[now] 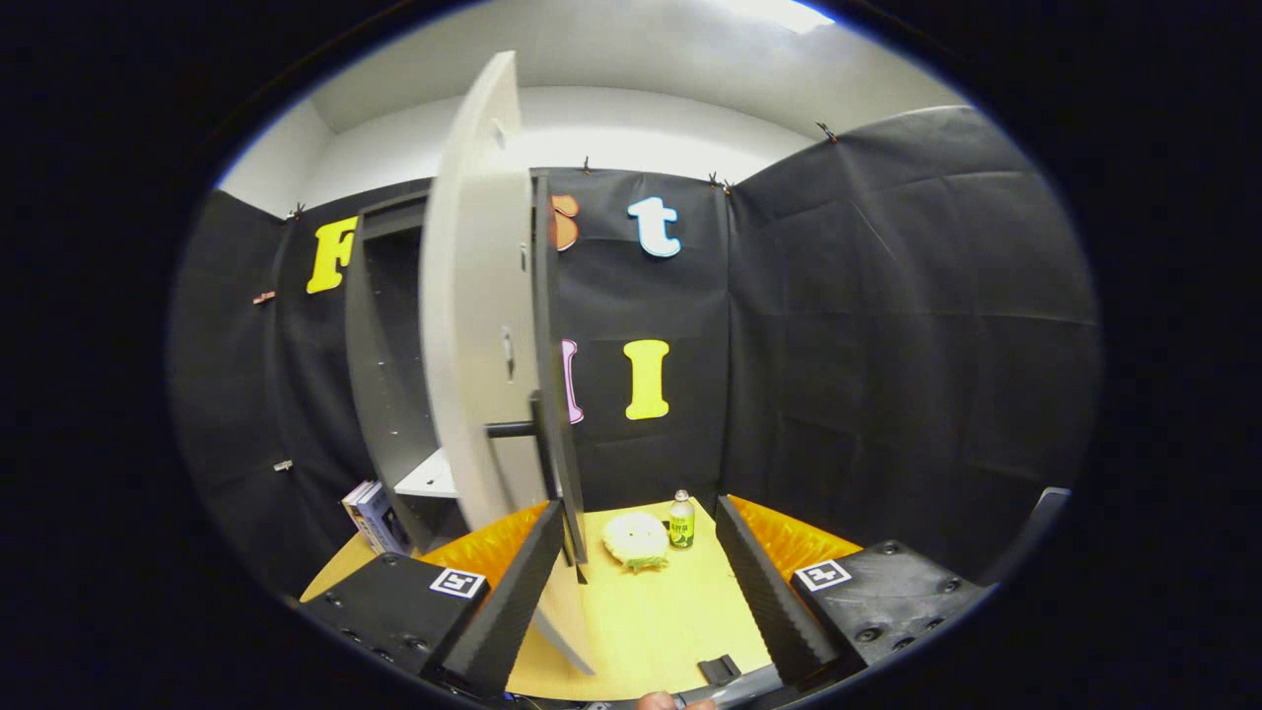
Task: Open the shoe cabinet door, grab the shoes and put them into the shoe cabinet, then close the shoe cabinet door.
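The tall dark-grey shoe cabinet (386, 375) is seen with its pale grey door (478, 325) swung wide open, edge-on to the camera. The two-finger gripper (646, 582) is held with its black ribbed fingers (508, 602) spread apart, gripping nothing. Just beyond them, a fluffy pale-yellow slipper (637, 539) and a small green-labelled bottle (681, 521) rest on the yellow wooden tabletop (651, 621).

From my end I count one shoe cabinet (389, 375) with one door (473, 325), swung open, and one dark bar handle (537, 429) on it. I see one pale fluffy slipper (636, 539) on the bench (651, 621), one small green-labelled bottle (681, 520) beside it, and one stack of books (373, 516) by the cabinet. One pair of tongs (646, 592), two fingers spread wide apart, holding nothing.
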Motion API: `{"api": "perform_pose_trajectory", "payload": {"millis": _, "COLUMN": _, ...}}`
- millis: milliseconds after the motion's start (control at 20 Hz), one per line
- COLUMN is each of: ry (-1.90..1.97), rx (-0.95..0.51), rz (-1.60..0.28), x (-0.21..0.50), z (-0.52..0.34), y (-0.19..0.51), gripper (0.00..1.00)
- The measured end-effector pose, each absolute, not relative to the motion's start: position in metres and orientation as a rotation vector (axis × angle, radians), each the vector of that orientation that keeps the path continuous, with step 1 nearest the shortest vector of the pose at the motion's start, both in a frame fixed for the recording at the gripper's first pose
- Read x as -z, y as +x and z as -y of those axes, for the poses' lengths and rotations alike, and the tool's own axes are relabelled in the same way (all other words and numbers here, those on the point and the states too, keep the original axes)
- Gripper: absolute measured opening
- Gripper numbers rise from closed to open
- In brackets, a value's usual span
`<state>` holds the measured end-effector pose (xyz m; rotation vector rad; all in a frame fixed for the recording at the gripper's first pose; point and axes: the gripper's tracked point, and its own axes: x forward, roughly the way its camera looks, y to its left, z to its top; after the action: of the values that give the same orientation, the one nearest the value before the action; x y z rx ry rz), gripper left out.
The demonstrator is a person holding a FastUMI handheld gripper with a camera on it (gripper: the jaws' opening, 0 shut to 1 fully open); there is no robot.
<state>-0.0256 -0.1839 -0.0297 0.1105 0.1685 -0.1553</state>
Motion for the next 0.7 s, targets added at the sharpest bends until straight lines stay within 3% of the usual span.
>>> {"api": "perform_pose_trajectory", "payload": {"millis": 200, "ry": 0.103, "rx": 0.139, "rz": -0.179, "x": 0.032, "z": 0.182, "y": 0.004, "gripper": 0.98}}
{"api": "perform_pose_trajectory", "payload": {"millis": 700, "ry": 0.069, "rx": 0.141, "rz": -0.179, "x": 0.03, "z": 0.139, "y": -0.004, "gripper": 0.97}}
